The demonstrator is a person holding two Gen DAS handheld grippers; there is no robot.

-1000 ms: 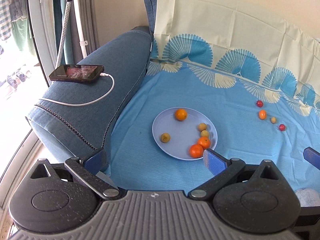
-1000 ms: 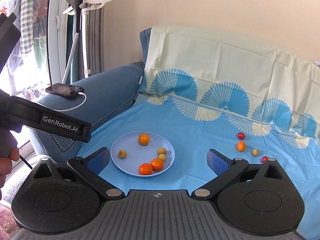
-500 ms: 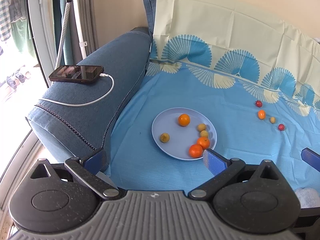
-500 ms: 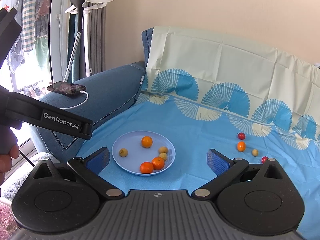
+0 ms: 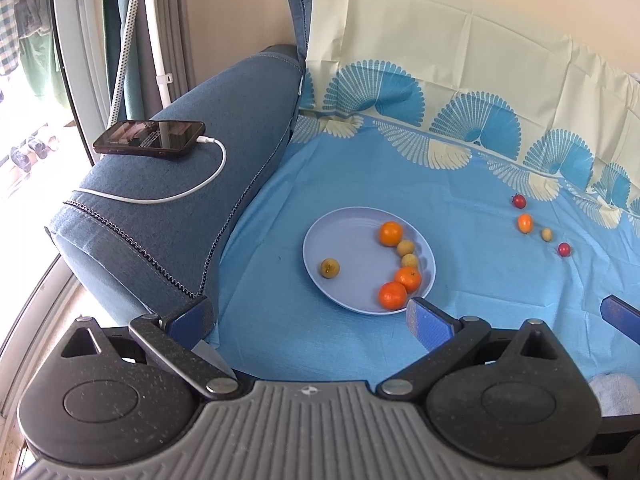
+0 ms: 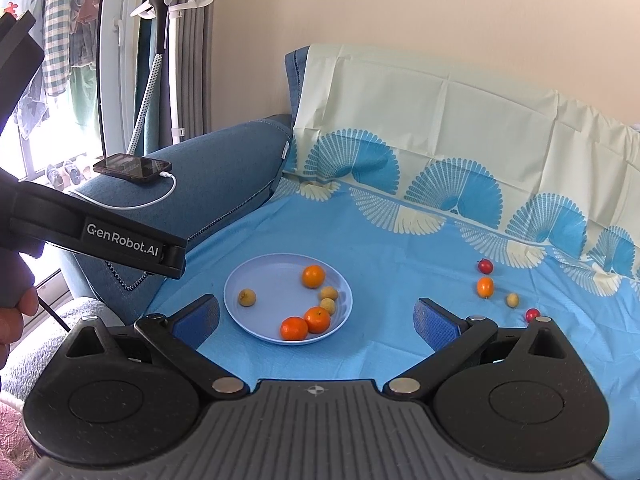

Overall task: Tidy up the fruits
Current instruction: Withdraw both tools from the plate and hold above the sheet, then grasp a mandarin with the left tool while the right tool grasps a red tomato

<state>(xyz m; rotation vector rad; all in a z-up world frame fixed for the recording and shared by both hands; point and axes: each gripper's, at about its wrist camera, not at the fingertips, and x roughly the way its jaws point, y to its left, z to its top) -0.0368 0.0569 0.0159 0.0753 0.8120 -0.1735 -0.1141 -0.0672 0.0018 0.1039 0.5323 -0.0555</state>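
Note:
A pale blue plate lies on the blue cloth of a sofa seat. It holds three oranges, one of them apart at the far side, and three small yellowish fruits. Off to the right on the cloth lie a red fruit, a small orange one, a yellowish one and another red one. My left gripper and right gripper hover open and empty near the seat's front edge.
The blue sofa armrest rises left of the plate, with a black phone and its white cable on top. A garment steamer stand and a window are behind it. In the right wrist view, the left gripper's body and a hand show.
The orange at the far side of the plate has rolled a little to the right, toward the yellowish fruits. Both grippers stay open and have shifted only slightly.

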